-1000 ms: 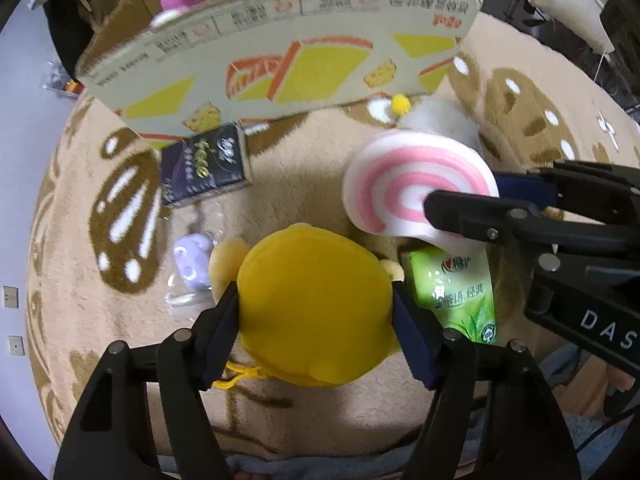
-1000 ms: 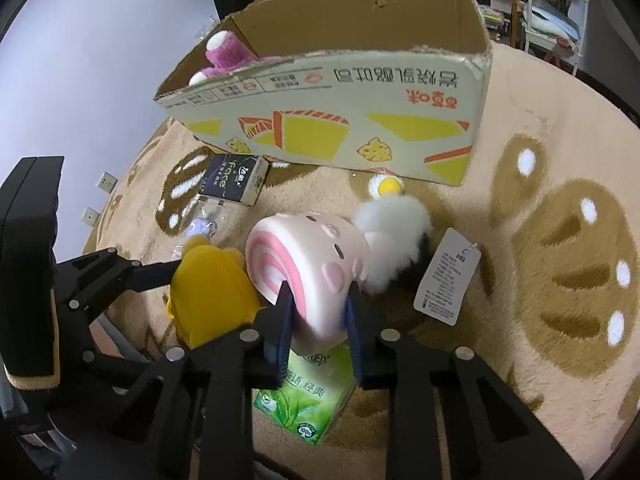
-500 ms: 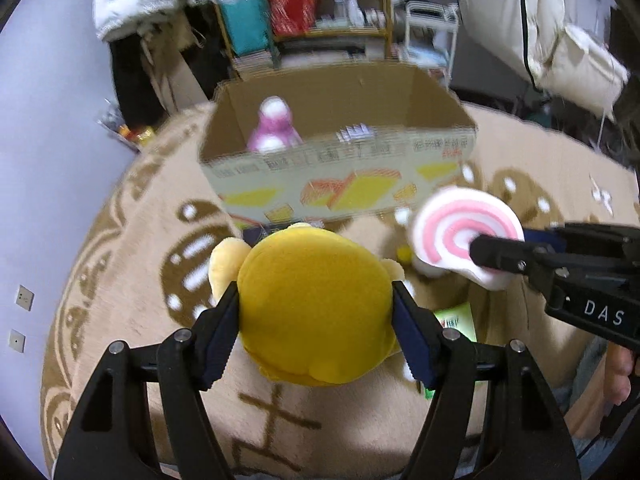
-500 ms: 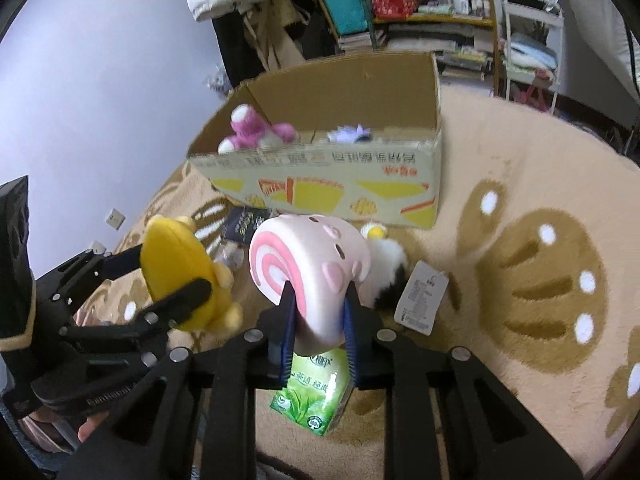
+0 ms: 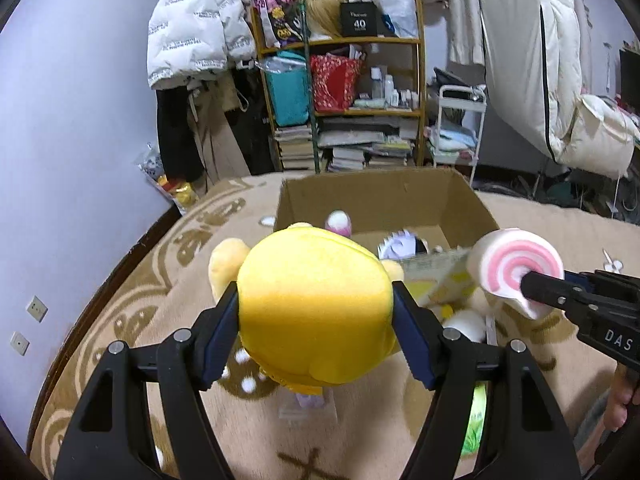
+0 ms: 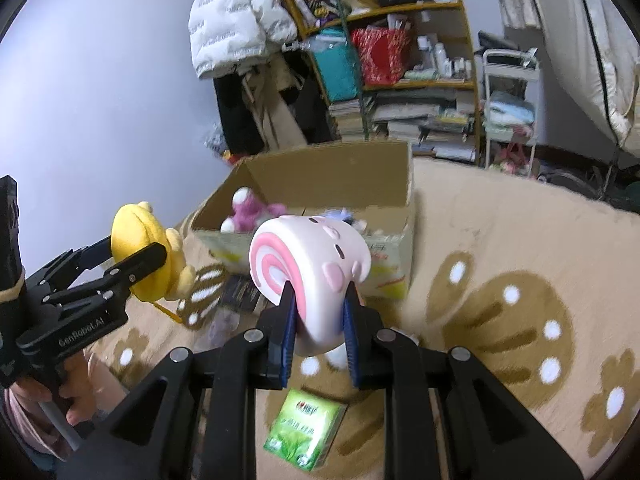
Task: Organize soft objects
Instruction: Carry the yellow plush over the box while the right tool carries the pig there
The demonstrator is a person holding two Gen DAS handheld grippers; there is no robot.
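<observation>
Yellow plush toy (image 5: 316, 312) fills the lower centre of the left wrist view, pinched on both sides by the blue pads of the left gripper (image 5: 316, 320), which is clamped on it above the beige patterned carpet (image 5: 132, 320). At the right edge of that view, the right gripper (image 6: 319, 320) holds a pink-and-white swirl plush (image 6: 308, 268); in the right wrist view this plush sits at centre, squeezed between nearly closed jaws. Behind both toys, in the middle of each view, stands an open cardboard box (image 5: 380, 200) on the carpet, containing a pink plush (image 6: 246, 216) at its left side and other small items too blurred to identify. A green tissue pack (image 6: 306, 428) lies on the carpet at lower centre of the right wrist view, below the held swirl plush. A dark packet (image 6: 240, 292) lies near the box front. A hand (image 6: 44, 400) grips the left gripper's handle at lower left.
</observation>
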